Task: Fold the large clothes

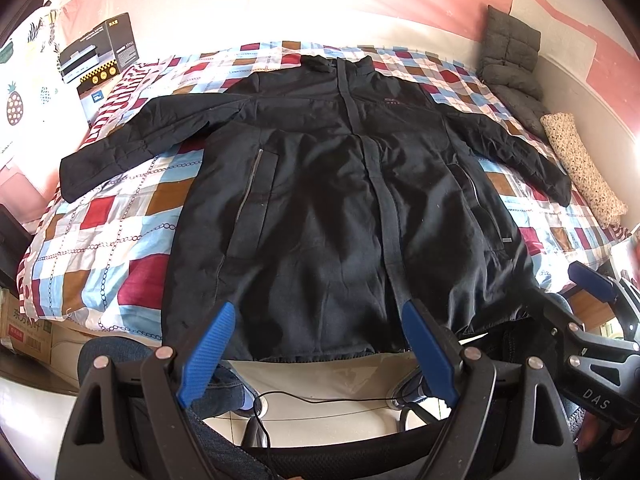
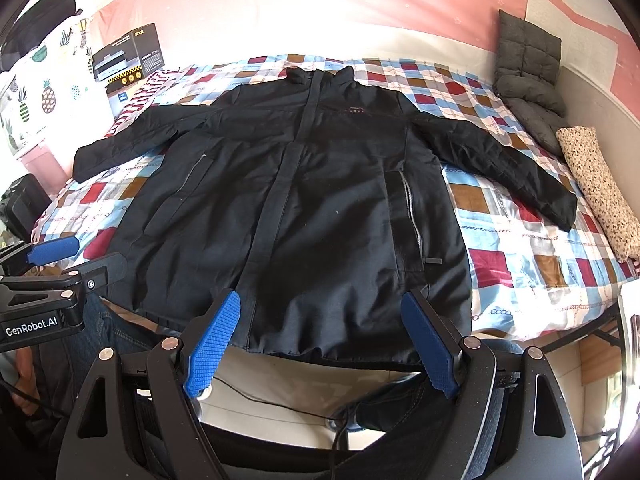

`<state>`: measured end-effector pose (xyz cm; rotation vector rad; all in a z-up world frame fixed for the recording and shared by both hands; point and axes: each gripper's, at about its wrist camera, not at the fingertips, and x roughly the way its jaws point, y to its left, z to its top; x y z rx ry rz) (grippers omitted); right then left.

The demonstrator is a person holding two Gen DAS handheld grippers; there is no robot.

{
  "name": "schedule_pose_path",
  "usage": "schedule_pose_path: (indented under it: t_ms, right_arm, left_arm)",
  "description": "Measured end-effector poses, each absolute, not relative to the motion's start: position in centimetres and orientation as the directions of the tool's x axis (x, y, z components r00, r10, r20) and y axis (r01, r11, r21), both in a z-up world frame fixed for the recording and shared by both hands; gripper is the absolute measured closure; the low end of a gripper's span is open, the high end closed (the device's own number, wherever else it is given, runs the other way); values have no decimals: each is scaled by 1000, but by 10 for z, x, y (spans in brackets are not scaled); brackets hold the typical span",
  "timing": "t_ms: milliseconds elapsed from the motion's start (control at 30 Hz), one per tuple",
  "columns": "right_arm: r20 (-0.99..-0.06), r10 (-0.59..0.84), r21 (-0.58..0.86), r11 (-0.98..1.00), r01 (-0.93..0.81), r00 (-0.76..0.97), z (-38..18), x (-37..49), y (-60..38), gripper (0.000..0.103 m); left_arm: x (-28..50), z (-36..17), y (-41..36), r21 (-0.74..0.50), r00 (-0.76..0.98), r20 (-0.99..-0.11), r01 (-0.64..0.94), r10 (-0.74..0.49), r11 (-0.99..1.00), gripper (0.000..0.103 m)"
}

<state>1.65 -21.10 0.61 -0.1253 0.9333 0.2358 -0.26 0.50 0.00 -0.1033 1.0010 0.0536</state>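
A large black jacket (image 1: 320, 200) lies flat and face up on the checked bed cover, collar at the far side, both sleeves spread outward, hem hanging over the near edge. It also shows in the right wrist view (image 2: 312, 200). My left gripper (image 1: 318, 312) is open and empty, held just above the hem, with blue pads (image 1: 208, 352). My right gripper (image 2: 320, 304) is open and empty above the hem too. The right gripper shows at the right edge of the left wrist view (image 1: 592, 280), and the left gripper at the left edge of the right wrist view (image 2: 52, 252).
The bed cover (image 1: 104, 216) is checked red, blue, brown and white. A black box (image 1: 100, 48) stands at the far left. A grey cushion (image 1: 512, 64) and a speckled roll (image 1: 580, 168) lie at the right. A cable (image 1: 320, 400) and my legs are below the bed edge.
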Motion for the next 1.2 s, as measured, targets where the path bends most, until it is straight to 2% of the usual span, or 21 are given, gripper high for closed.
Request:
schedule_pose_path:
  t_ms: [1200]
  right_arm:
    - [-806,145,-12,965,-262,574,8,14,-206,20]
  left_arm:
    - [-7,3,3,-72,537,-843,-100,-7,992,16]
